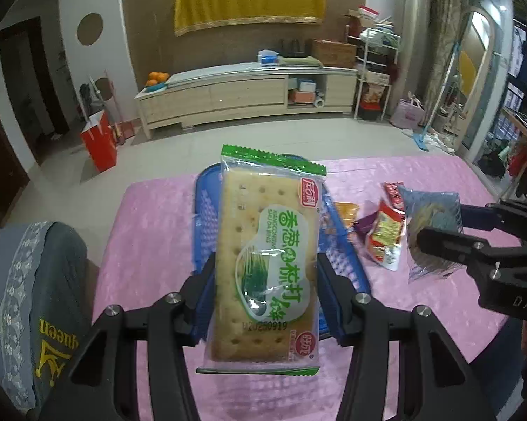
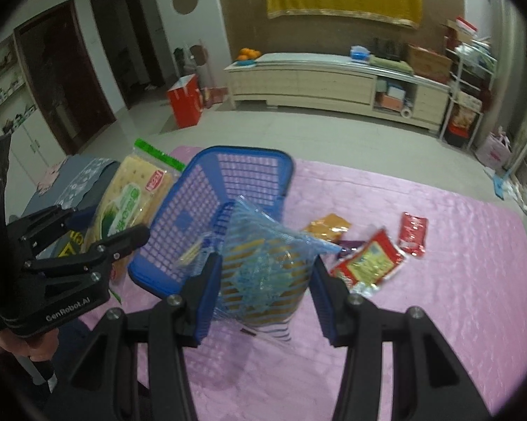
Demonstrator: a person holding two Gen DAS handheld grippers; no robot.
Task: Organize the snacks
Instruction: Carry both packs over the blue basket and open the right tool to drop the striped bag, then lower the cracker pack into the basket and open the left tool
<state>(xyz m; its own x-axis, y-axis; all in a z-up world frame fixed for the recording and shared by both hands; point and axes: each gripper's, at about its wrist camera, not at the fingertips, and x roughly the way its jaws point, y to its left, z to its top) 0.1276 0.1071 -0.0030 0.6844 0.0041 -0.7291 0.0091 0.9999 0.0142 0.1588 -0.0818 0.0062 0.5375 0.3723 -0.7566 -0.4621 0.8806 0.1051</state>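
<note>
Left claw (image 1: 267, 280) clamped on cracker pack (image 1: 267, 256); right claw (image 2: 263, 277) pinching blue-striped bag (image 2: 263, 266). Risk: colliding over basket (image 2: 228, 168), crushing crackers, dropping either.

The left gripper (image 1: 266, 291) is clamped on a green-edged cracker packet (image 1: 266, 256), holding it lengthwise over the blue basket (image 1: 207, 210) on the pink tablecloth (image 1: 151, 231). Off to the right, the right gripper (image 1: 435, 231) pinches a clear blue-printed snack bag (image 1: 430, 207) above the cloth. Between them lie loose snacks: a red-and-gold packet (image 1: 384, 238), an orange one (image 1: 347, 210) and a small red sachet (image 1: 393, 193).
</note>
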